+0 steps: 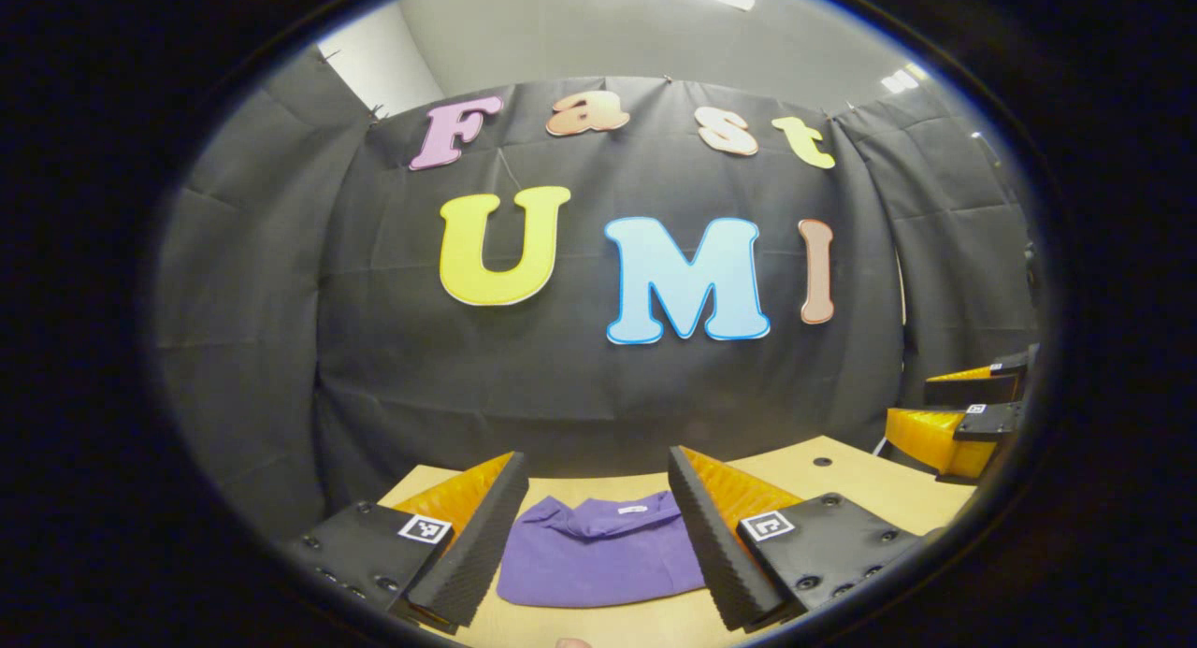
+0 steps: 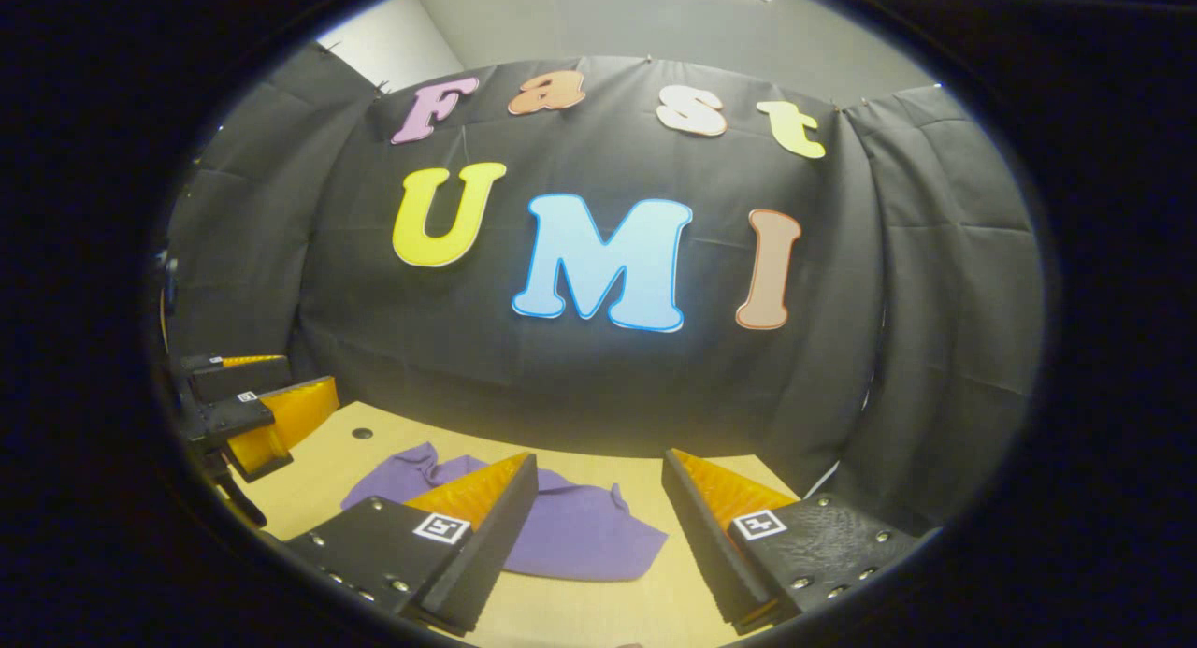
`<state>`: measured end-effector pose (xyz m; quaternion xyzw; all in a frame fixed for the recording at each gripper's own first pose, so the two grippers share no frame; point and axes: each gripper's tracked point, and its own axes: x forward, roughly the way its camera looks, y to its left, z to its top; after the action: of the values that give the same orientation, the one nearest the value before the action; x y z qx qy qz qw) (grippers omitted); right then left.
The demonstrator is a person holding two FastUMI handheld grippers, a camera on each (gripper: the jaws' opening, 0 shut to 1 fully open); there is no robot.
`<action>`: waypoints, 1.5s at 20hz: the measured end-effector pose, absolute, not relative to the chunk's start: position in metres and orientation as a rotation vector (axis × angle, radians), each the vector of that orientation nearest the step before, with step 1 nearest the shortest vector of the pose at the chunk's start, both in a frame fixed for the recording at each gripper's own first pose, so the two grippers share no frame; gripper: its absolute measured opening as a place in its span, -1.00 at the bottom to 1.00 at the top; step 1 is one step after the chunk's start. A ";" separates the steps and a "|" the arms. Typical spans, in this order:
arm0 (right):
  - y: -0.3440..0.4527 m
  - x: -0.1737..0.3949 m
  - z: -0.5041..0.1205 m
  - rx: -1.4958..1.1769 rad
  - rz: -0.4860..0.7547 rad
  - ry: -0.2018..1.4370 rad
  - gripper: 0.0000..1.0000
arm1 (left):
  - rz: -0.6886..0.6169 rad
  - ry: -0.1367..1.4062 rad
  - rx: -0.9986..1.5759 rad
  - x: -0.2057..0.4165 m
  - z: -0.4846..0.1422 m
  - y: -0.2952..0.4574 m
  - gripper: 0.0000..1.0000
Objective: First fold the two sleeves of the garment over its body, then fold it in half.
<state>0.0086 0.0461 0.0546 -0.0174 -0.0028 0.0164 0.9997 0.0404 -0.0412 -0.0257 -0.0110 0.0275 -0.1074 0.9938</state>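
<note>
The table (image 1: 842, 484) is a pale wooden top running up to the black cloth wall (image 1: 580, 386), and on it lies the purple garment (image 1: 598, 559), flat and compact in the left gripper view, with its collar and a small white tag (image 1: 632, 509) at the far edge. In the right gripper view the same garment (image 2: 570, 536) looks less tidy, with a rumpled lobe at its far left end and a small peak of cloth along its far edge, so it is hard to judge from here whether the sleeves are already laid over the body or only bunched. That doubt is the main risk: folding in half over a loose sleeve would trap a lump and leave a crooked stack. The left gripper (image 1: 598, 536) hovers above the table with its jaws spread wide and nothing between them, framing the garment. The right gripper (image 2: 598, 526) is likewise wide open and empty, raised off the cloth, with the garment lying partly behind its left finger. Both start high and apart, so a pinch that comes down too shallow could catch only the top layer and drag it, while uneven lifting by the two hands would skew the fold. The thin fabric may also slide on the smooth table.
</note>
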 end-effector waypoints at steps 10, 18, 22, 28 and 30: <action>0.035 -0.003 0.053 -0.003 0.053 -0.015 0.70 | -0.170 0.079 -0.020 0.021 -0.030 -0.043 0.89; 0.043 -0.002 0.054 0.002 0.069 -0.039 0.70 | -0.157 0.081 -0.020 0.017 -0.031 -0.034 0.89; 0.047 0.000 0.053 -0.002 0.063 -0.038 0.73 | -0.158 0.086 -0.026 0.018 -0.035 -0.032 0.89; 0.052 0.006 0.057 0.029 0.067 -0.060 0.74 | -0.148 0.086 -0.029 0.016 -0.035 -0.024 0.89; 0.054 0.009 0.057 0.033 0.071 -0.057 0.74 | -0.151 0.084 -0.035 0.014 -0.034 -0.025 0.89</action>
<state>0.0088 0.0536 0.0566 0.0163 -0.0285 0.0356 0.9988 0.0137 -0.0248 -0.0342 -0.0176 0.0419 -0.0757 0.9961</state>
